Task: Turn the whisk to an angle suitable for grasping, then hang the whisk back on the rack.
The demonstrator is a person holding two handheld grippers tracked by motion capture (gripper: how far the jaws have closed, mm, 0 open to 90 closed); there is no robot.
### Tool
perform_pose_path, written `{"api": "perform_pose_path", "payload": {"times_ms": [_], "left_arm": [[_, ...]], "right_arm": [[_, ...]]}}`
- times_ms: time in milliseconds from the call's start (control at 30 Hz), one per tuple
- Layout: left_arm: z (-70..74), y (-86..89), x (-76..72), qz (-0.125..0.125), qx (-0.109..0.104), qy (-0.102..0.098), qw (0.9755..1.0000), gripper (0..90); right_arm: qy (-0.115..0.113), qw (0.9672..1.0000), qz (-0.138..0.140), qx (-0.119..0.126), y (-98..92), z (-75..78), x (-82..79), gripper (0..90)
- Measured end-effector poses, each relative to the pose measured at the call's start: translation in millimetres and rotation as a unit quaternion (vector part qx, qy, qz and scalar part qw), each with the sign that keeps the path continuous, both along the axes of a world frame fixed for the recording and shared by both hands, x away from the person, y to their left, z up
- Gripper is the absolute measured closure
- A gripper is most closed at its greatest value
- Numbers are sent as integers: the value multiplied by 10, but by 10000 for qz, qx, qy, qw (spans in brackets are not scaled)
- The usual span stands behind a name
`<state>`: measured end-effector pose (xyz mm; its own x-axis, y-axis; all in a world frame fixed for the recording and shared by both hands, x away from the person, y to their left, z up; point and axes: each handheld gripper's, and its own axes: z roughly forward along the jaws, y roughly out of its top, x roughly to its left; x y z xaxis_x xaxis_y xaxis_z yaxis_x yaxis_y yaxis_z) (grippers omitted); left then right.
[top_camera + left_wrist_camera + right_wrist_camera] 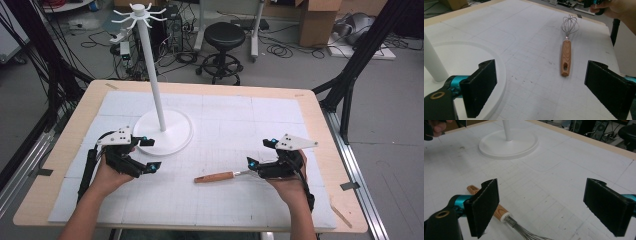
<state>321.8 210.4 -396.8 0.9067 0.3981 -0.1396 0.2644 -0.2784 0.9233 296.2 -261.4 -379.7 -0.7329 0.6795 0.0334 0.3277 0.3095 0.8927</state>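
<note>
The left gripper [150,154] and the right gripper [259,152] are built alike: black angular frames with black cables trailing back along the forearms, which are bare with no sleeves showing. Each carries a pale grey three-cornered plate on top, dotted with small dark holes, and small turquoise glowing spots near the jaw ends. In the gripper views the jaws are flat black rectangular blocks with finely ribbed inner faces. Behind each near jaw sits a turquoise metal cylinder, and the black arm beside it bears a brass-coloured ringed hole.
</note>
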Motion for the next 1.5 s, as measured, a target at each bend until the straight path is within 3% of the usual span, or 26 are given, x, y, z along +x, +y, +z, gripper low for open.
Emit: {"api": "perform_pose_path", "payload": {"times_ms": [500,733,833,933,1100,1400,1500], "left_arm": [[0,-2,3,39,43,-6,10000,70],[24,71,10,132,-9,-64,9999,70],[13,144,38,258,1,-66,9996,70],[16,208,52,375,-22,-68,9993,70],[29,229,48,317,-74,-81,9994,70],[54,195,25,270,-40,-148,9995,70],[47,192,30,271,-11,-130,9995,70]], "right_arm": [[13,10000,47,-21,18,10,-1,119],[-45,9994,295,-155,150,103,3,119],[94,9985,430,-311,262,89,47,119],[177,9969,617,-461,398,69,84,119],[322,9939,835,-646,573,52,168,120],[624,9871,1075,-1006,729,26,223,145],[738,9826,1143,-1265,778,-27,228,148]]}}
